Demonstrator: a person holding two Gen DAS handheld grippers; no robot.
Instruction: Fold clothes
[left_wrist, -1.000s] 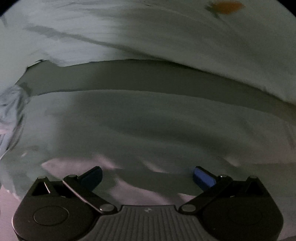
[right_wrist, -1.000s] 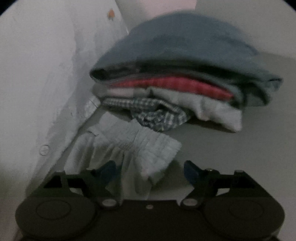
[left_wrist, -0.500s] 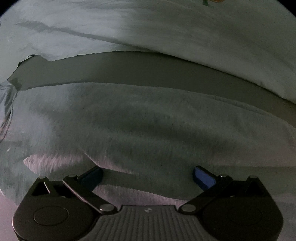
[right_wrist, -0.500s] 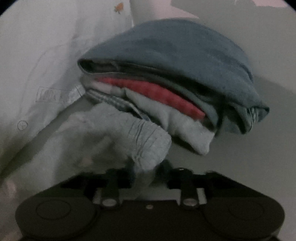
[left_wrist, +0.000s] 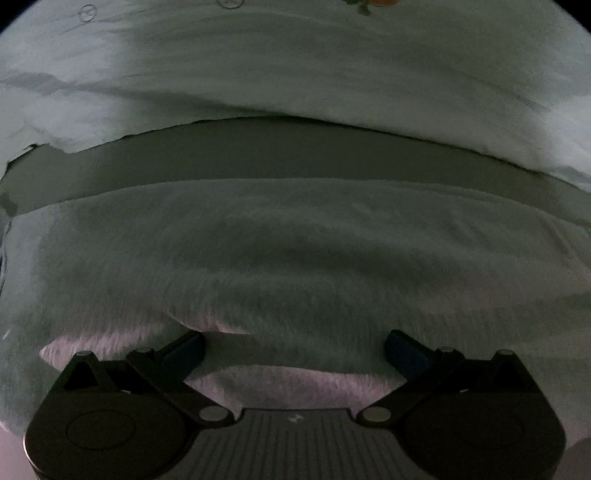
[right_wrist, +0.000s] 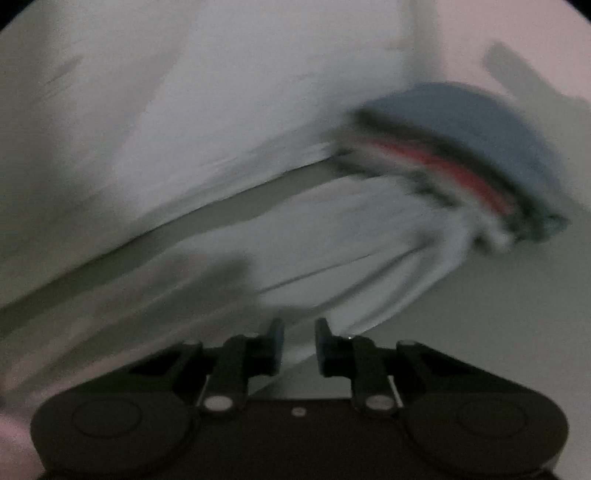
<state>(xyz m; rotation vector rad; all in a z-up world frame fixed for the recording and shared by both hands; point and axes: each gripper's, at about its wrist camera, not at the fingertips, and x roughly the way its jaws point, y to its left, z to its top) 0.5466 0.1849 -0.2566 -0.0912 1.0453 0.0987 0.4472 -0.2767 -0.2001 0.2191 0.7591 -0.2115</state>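
A pale, fleecy garment (left_wrist: 295, 258) lies spread on the grey surface (left_wrist: 295, 151) below my left gripper (left_wrist: 295, 345). That gripper stands wide open, its fingers apart over the cloth and not pinching it. In the blurred right wrist view the same pale garment (right_wrist: 369, 240) runs in taut folds from the stack toward my right gripper (right_wrist: 299, 343). The right jaws are closing to a narrow gap, with a bunch of the pale cloth between them. A stack of folded clothes (right_wrist: 480, 147), blue on top with a red layer under it, sits at the right.
White bedding (left_wrist: 295, 55) with a small orange print (left_wrist: 376, 3) rises behind the garment, and the white bedding (right_wrist: 166, 110) also fills the upper left of the right wrist view. Bare grey surface (right_wrist: 480, 350) lies to the right of the right gripper.
The right gripper went from open to closed on the garment's ribbed end, then swung away from the stack, rolling and drawing the cloth taut. Under the still left gripper the garment smoothed out.
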